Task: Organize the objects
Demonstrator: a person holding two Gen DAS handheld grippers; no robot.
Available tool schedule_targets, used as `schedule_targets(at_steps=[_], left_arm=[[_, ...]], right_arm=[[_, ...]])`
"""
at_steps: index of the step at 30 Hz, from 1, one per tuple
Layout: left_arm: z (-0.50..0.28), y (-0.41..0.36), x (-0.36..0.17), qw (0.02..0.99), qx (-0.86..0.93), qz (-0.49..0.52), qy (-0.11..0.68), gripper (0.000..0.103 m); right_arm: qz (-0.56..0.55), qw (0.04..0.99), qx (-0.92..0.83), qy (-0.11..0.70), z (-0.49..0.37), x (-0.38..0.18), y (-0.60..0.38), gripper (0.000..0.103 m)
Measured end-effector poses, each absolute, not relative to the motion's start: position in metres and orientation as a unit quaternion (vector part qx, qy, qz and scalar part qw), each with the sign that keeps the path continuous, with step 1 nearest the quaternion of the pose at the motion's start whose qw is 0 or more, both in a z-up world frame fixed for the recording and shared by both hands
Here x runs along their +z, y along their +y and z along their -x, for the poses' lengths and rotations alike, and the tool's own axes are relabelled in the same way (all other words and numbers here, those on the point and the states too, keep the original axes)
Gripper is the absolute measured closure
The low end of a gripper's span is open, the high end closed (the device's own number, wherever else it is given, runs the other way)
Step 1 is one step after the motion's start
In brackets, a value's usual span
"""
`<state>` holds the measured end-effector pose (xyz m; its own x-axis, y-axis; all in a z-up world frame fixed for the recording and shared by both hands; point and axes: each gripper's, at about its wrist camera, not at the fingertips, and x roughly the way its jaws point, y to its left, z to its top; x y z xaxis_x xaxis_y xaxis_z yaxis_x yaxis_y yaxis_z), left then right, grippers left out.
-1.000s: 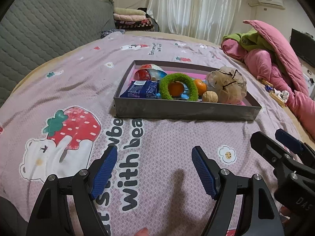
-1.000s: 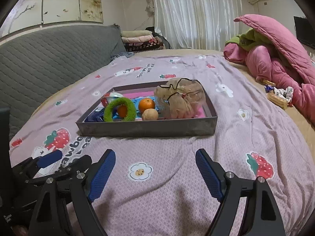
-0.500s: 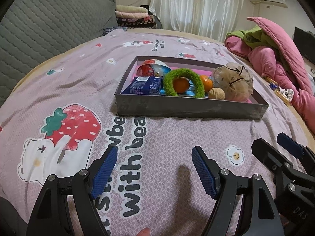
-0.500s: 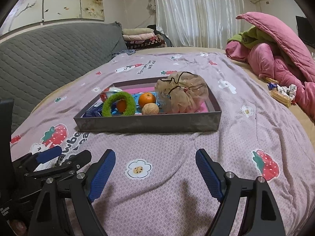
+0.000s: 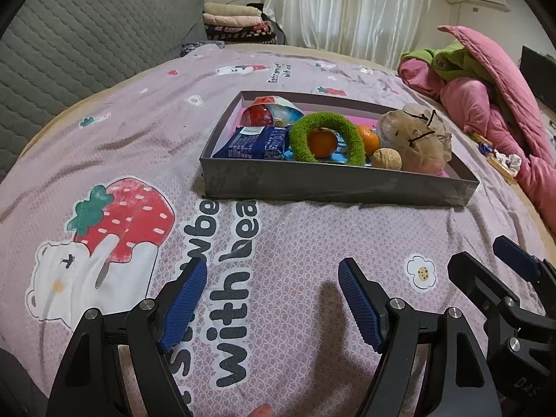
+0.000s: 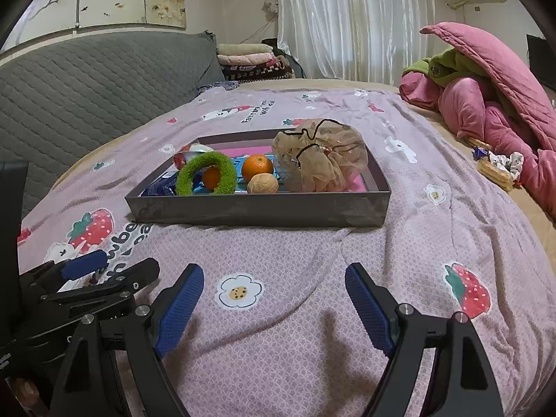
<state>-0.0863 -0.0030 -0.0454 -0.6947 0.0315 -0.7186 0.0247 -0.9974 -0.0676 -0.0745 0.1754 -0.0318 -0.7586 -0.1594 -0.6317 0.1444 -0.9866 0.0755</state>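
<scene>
Left wrist view: grey tray (image 5: pixel 333 182) on bedsheet (image 5: pixel 139 132) holds mesh pouf (image 5: pixel 415 140), green ring (image 5: pixel 326 137), tangerines, walnut (image 5: pixel 387 158). Left gripper (image 5: pixel 272 297), right gripper (image 6: pixel 274 300): spread wide, empty, short of tray. Fits sorting ahead or finished; cannot tell.

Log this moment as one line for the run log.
left gripper: open, empty | right gripper: open, empty | both above bedspread, short of tray | tray holds green ring, oranges, walnut, mesh pouch
</scene>
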Motion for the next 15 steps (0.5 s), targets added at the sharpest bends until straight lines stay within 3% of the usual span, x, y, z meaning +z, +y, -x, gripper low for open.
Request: schedule_targets(at_steps=[15], left_arm=[[0.0866,-0.003,-0.0468,0.002,0.919,0.393,-0.031,0.024]], right_arm=[[-0.339,0.084,-0.937,-0.006,0.0747,-0.0334,0.1746,0.02]])
